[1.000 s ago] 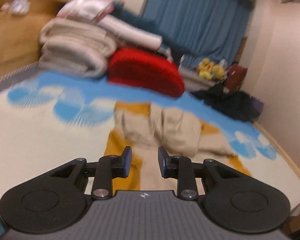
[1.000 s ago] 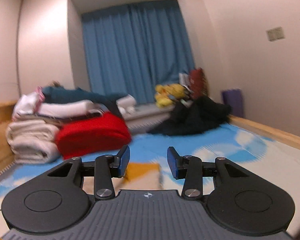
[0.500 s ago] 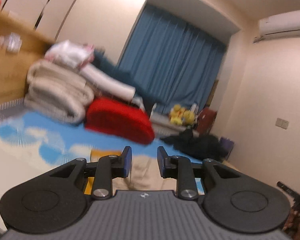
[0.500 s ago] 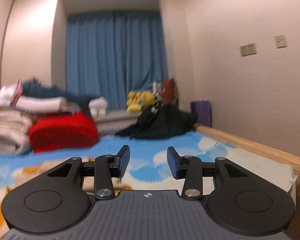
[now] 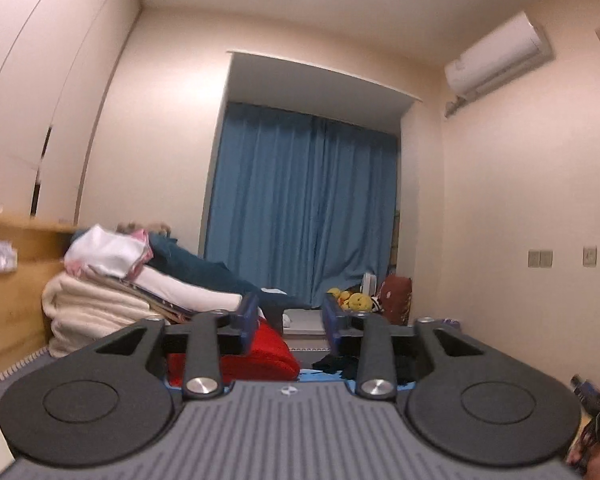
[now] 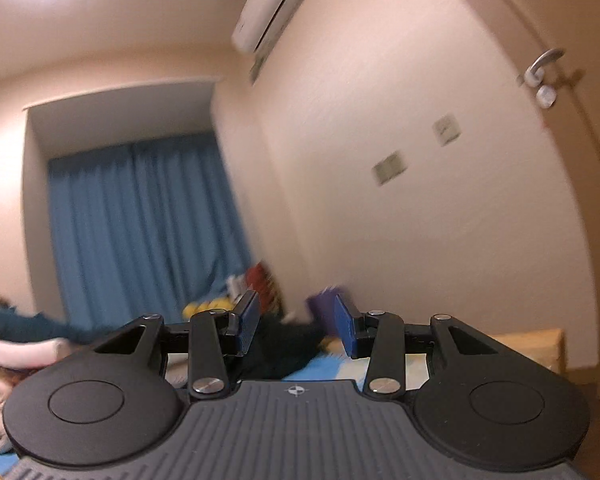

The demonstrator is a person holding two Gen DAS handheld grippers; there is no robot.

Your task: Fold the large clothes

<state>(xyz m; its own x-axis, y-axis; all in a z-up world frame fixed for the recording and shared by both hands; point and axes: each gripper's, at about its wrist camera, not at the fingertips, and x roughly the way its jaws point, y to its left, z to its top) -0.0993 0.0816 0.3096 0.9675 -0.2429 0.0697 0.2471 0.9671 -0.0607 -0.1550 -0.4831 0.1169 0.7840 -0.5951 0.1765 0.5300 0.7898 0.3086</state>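
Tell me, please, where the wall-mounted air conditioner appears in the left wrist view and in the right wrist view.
Left wrist view: the air conditioner sits upper right, high on the right-hand wall, right of the blue curtain.
Right wrist view: the air conditioner is at top centre, tilted and blurred, above and right of the curtain.
Shared landmark: the blue curtain.

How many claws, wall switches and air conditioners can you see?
Claws: 2, left claw (empty, jaws just opened wider) and right claw
Wall switches: 2
Air conditioners: 1
Total: 5
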